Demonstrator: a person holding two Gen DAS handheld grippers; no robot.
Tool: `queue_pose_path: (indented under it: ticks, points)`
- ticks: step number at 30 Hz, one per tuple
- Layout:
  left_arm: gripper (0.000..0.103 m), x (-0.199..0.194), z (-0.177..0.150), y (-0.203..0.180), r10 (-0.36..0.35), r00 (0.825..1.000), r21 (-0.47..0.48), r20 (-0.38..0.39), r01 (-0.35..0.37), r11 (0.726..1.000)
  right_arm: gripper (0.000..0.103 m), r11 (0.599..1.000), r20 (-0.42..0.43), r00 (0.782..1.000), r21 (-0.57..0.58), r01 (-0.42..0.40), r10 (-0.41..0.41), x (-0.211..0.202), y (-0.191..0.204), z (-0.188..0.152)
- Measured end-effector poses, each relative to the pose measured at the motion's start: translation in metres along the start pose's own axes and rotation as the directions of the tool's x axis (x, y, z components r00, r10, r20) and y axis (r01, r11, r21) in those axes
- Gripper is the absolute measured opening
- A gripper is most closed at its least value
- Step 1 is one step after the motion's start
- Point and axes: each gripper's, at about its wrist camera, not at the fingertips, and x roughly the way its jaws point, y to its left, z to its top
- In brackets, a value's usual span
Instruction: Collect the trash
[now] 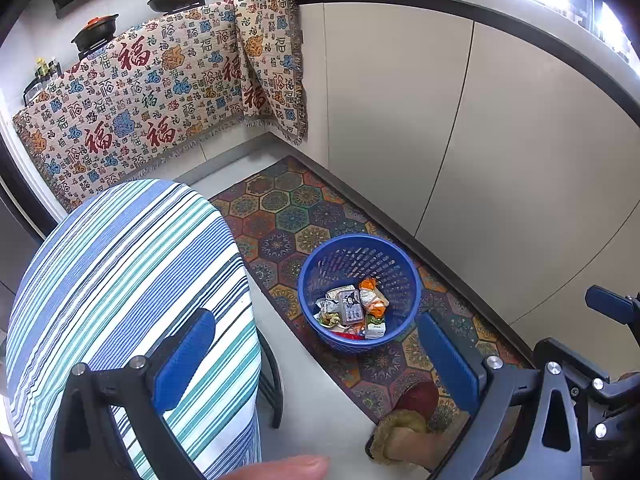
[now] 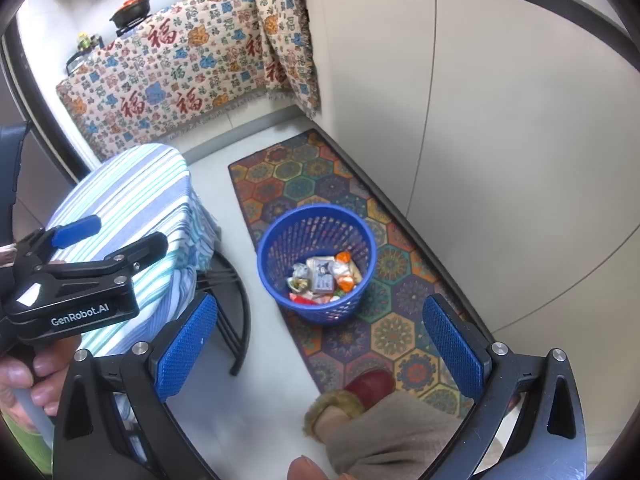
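Nearest the cameras, both tools are held high over the floor with nothing in them. The left gripper (image 1: 316,364) has its jaws spread wide and empty, and the right gripper (image 2: 320,348) is equally wide and empty. Just below them is the person's slippered foot (image 2: 362,394), standing on the near end of the patterned mat (image 2: 394,354).

Farther along that mat stands the blue basket (image 2: 278,288), the landmark here. The trash (image 2: 324,276) lies inside it, at the bottom: crumpled wrappers, a small printed packet and some orange scraps. To the left of the basket is a stool with a striped cover (image 2: 132,200); no loose scrap shows on the cover or on the floor around the basket. To its right run the pale cabinet doors (image 1: 400,100). Beyond the basket, a printed cloth (image 1: 132,100) hangs over the far counter, with pans above it.

Collecting seems finished or nearly so. The next move likely calls for scanning for any remaining scrap, or lowering one gripper to the basket rim.
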Motion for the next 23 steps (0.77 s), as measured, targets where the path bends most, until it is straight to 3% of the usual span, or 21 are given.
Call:
queue_pose_path:
  ticks: [23]
  points:
    - [0.103, -0.0004, -0.0028, -0.0093, 0.0, 1.0, 0.023, 0.013, 0.0, 1.0, 0.103, 1.0, -0.014, 1.0, 0.018, 0.01, -0.009, 0.0029, -0.005, -0.005]
